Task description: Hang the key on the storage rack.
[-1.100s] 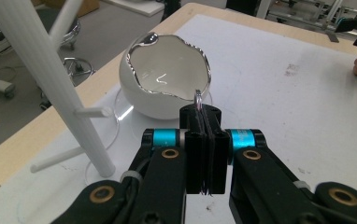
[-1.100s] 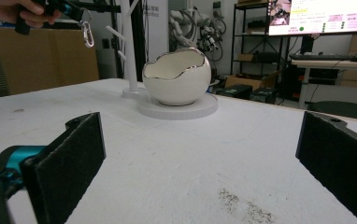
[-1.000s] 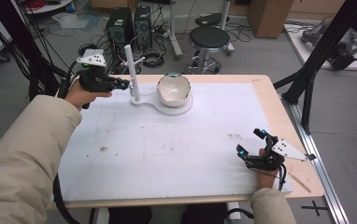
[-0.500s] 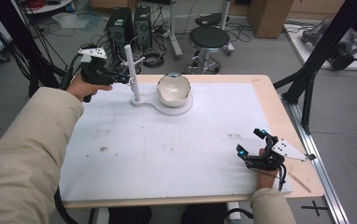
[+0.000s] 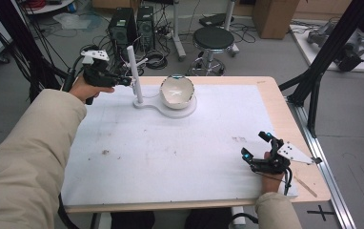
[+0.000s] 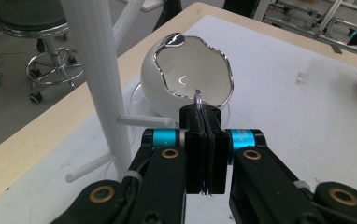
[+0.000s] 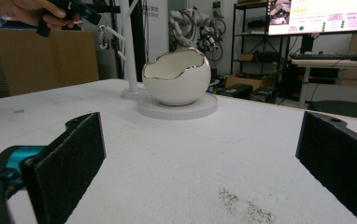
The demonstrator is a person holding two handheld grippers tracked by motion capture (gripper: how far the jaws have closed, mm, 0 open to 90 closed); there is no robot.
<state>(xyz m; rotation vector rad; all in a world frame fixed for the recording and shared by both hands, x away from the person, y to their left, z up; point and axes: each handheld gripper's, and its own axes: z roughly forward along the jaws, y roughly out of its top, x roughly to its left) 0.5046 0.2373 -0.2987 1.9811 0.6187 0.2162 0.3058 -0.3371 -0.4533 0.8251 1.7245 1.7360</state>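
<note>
Left gripper (image 6: pixel 203 140): jaws pressed together on a thin metal ring (image 6: pixel 198 100), whose rim pokes up between the pads. In the high view this gripper (image 5: pixel 125 81) is held off the tabletop at the far left, its tip just beside the stand's post.

Ring: clamped edge-on in the left gripper, close to a short peg (image 6: pixel 145 121) that sticks out sideways from the post. Whether ring and peg touch I cannot tell.

Stand (image 5: pixel 134 74): a white upright post with small side pegs, rising from a flat white base (image 5: pixel 168 111) on the far part of the tabletop. The same base widens into a round disc.

Bowl (image 5: pixel 176 90): white, egg-shaped, with a jagged silver-edged opening, sitting on the disc just right of the post.

Right gripper (image 5: pixel 257 145): jaws wide apart, holding nothing. It rests low at the near right corner of the tabletop, well apart from the stand, and faces the bowl across the sheet.

Tabletop (image 5: pixel 285 114): pale wood, mostly covered by a white sheet (image 5: pixel 170 152) with a few dark smudges.

Person: beige sleeve (image 5: pixel 23 162) along the left side, a hand around each gripper.
</note>
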